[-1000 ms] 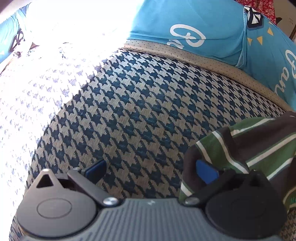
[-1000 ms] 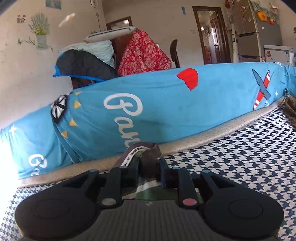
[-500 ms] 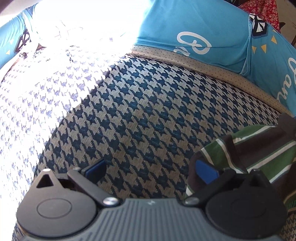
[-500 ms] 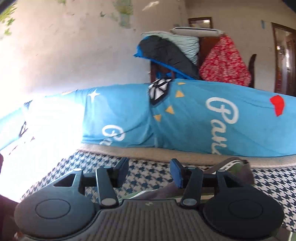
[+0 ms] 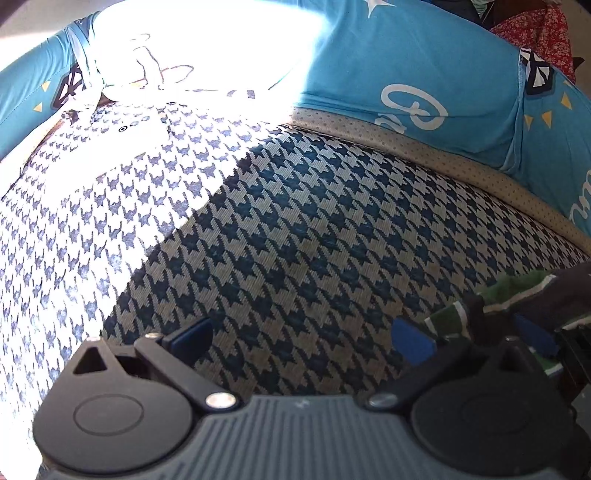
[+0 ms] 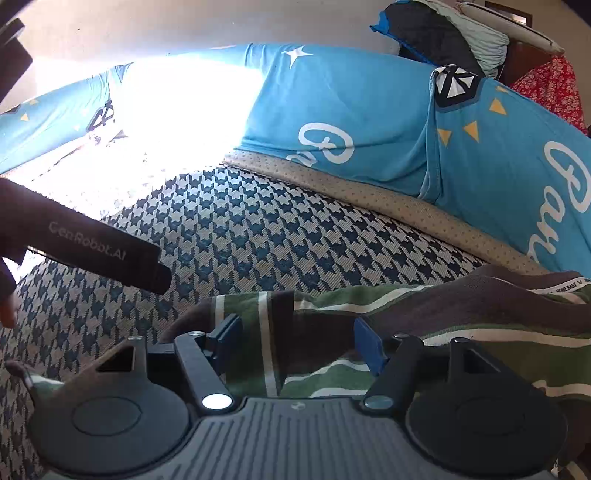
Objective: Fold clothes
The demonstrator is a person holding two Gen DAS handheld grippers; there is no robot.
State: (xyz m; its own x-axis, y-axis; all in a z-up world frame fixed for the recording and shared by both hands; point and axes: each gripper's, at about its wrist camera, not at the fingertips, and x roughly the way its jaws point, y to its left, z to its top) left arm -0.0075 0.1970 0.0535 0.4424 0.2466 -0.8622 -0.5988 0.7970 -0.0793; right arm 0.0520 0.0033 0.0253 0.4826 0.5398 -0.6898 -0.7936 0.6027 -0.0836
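A: Item, nearest: right gripper [image 6: 297, 341], jaws standing apart, straddling a fold of the striped garment [image 6: 388, 325] and gripping nothing.

B: And the garment itself?

A: Green, brown and white stripes, lying rumpled on the houndstooth mattress [image 6: 258, 236], spreading off to the right. In the left wrist view only its edge [image 5: 491, 306] is showing, at the near right.

B: Left gripper [image 5: 301, 334]?

A: Jaws released too, hovering over bare houndstooth [image 5: 295, 240], its right finger just beside the cloth edge.

B: Advice for the step?

A: Judging by this, each gripper should be closing on a single edge layer, well apart from the other, so the fold is coming out flat, not bunched.

B: Farther back?

A: Blue printed bedding [image 6: 369, 122] running along the far side; sun glare washing out the far left; a clothes pile [image 6: 461, 33] beyond.
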